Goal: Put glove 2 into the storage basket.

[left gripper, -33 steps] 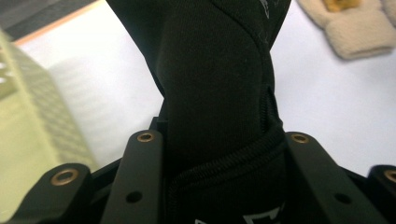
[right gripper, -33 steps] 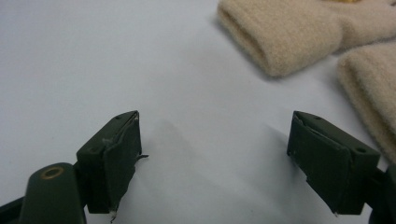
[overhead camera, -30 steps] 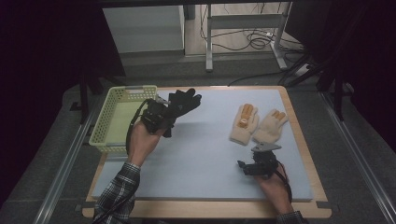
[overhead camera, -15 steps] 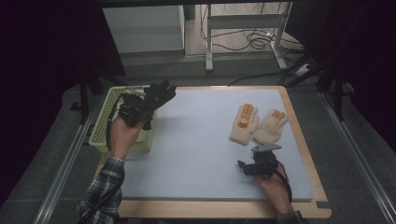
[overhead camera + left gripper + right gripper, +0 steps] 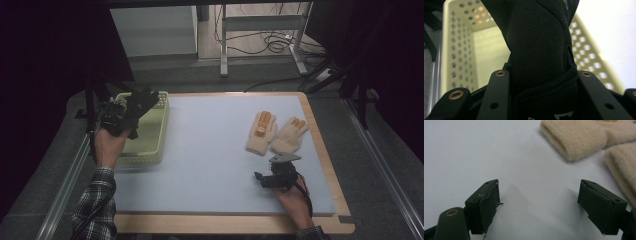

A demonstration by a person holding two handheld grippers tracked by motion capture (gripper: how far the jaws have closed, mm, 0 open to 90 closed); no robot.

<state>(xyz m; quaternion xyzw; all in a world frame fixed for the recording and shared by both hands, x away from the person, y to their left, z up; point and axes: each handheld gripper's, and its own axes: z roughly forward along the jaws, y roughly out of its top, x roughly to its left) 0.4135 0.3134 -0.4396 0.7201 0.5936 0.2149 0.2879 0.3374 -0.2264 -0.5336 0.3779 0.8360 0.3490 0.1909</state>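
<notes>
My left gripper [image 5: 128, 114] is shut on a black glove [image 5: 142, 101] and holds it in the air over the pale yellow perforated basket [image 5: 159, 135] at the table's left edge. In the left gripper view the black glove [image 5: 536, 50] is pinched between the jaws, with the basket [image 5: 456, 50] below and bare inside where it shows. Two beige knitted gloves [image 5: 261, 133] [image 5: 290, 136] lie side by side on the right of the mat. My right gripper [image 5: 264, 178] rests open on the mat just in front of them. In the right gripper view the beige glove cuffs [image 5: 579, 140] [image 5: 624, 167] lie beyond its spread jaws.
A pale blue mat [image 5: 210, 150] covers the wooden table [image 5: 225, 224]. Metal rails [image 5: 65, 185] run along both sides of the table. Desk legs and cables [image 5: 270, 45] stand on the floor behind it.
My left gripper has carried the black glove leftward from the mat's upper middle to above the basket. The right gripper and the beige gloves have stayed put.
</notes>
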